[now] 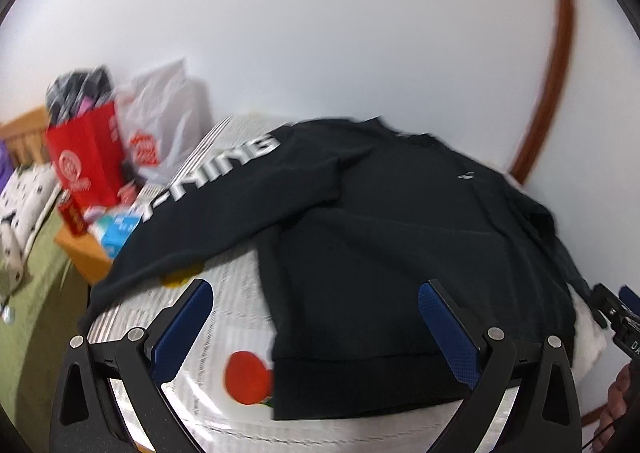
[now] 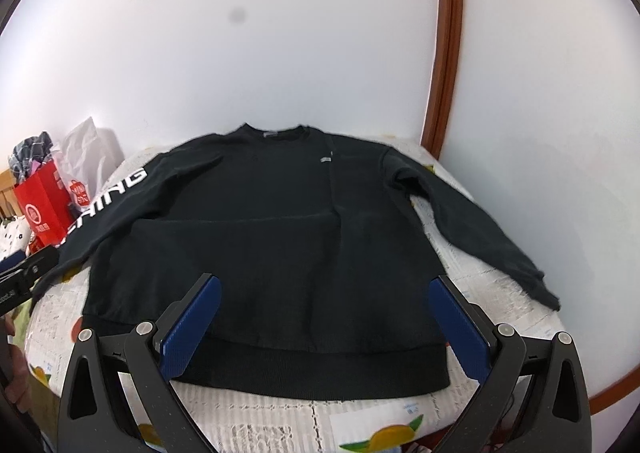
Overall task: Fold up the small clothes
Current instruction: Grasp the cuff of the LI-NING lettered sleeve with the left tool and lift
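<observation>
Right wrist view: a black sweatshirt [image 2: 280,237] lies front up and unfolded on a table covered with a white printed cloth [image 2: 400,413].
Sweatshirt position: collar toward the wall, ribbed hem nearest the camera, both sleeves spread to the sides.
Lettered sleeve: white capitals [image 2: 116,197] run along it; the first letters are hidden where the sleeve bends over the table edge.
Other sleeve: it reaches the far right table edge, with a ragged-looking cuff.
Chest mark: a small pale logo, too small to read.
Right gripper [image 2: 324,309]: blue-padded fingers spread wide above the hem, grasping nothing.
Left wrist view: blurred; the same sweatshirt [image 1: 400,253] fills the centre, its right side running out toward the table edge.
Left gripper [image 1: 316,313]: fingers spread wide, empty, over the hem's left corner.
Cloth print: a red fruit shape [image 1: 248,377] is partly covered by the hem.
Beyond the table: a red paper bag [image 1: 88,161] and a white plastic bag [image 1: 160,125], both smeared by blur.
Far right edge: the other gripper's black body, cut off.
</observation>
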{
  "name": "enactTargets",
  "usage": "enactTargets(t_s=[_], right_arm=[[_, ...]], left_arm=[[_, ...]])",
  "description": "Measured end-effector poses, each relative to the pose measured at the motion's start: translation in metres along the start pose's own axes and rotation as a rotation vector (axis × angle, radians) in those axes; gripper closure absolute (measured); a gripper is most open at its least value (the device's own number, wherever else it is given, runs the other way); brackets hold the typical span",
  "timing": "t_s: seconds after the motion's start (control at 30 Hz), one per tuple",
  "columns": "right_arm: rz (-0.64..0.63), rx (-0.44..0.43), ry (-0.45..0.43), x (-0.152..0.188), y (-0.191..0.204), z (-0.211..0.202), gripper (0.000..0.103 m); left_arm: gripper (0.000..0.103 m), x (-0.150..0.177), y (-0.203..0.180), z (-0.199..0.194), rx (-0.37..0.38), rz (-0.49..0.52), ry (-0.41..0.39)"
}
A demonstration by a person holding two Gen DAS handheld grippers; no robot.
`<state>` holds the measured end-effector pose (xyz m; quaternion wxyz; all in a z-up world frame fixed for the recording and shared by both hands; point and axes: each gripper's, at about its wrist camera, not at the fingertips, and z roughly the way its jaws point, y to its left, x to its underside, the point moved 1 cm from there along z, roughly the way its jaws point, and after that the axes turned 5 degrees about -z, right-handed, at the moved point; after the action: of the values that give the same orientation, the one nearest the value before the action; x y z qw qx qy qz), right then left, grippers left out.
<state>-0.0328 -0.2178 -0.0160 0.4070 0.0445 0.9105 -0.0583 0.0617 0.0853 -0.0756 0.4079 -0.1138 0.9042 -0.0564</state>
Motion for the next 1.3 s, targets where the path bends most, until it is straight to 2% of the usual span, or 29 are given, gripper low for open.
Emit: enactTargets(t_s=[0.23, 0.33, 0.5, 0.6, 0.67, 0.83, 1.0, 1.07, 1.2, 1.23, 1.3], right_arm=[[0.016, -0.021, 0.078, 0.011, -0.001, 0.059, 0.002], [-0.005, -0.033, 0.107, 0.018, 0.005, 0.080, 0.008], [-0.030, -0.036, 0.157, 0.032, 0.012, 0.107, 0.011], [-0.042, -0.033, 0.184, 0.036, 0.016, 0.117, 0.011], [-0.052, -0.026, 0.193, 0.038, 0.018, 0.122, 0.011], [-0.051, -0.021, 0.207, 0.037, 0.022, 0.130, 0.011], [-0.047, -0.019, 0.228, 0.035, 0.026, 0.139, 0.011], [-0.052, -0.015, 0.238, 0.035, 0.028, 0.143, 0.011], [-0.062, -0.014, 0.245, 0.034, 0.030, 0.148, 0.011], [-0.066, -0.013, 0.245, 0.033, 0.030, 0.148, 0.011], [-0.070, -0.013, 0.242, 0.032, 0.031, 0.148, 0.011]], left_arm=[[0.000, 0.006, 0.057, 0.049, -0.041, -0.136, 0.110], [0.001, 0.008, 0.075, 0.062, -0.042, -0.186, 0.126], [0.002, 0.006, 0.102, 0.081, 0.003, -0.298, 0.123], [0.008, 0.003, 0.119, 0.093, 0.025, -0.394, 0.120], [0.017, 0.003, 0.129, 0.100, 0.050, -0.458, 0.123], [0.020, -0.004, 0.138, 0.111, 0.066, -0.518, 0.092], [0.040, -0.014, 0.141, 0.121, -0.001, -0.515, 0.087], [0.052, -0.016, 0.142, 0.125, -0.025, -0.508, 0.084], [0.070, -0.018, 0.145, 0.127, -0.076, -0.497, 0.077], [0.077, -0.018, 0.146, 0.128, -0.089, -0.498, 0.076], [0.087, -0.017, 0.146, 0.129, -0.090, -0.493, 0.086]])
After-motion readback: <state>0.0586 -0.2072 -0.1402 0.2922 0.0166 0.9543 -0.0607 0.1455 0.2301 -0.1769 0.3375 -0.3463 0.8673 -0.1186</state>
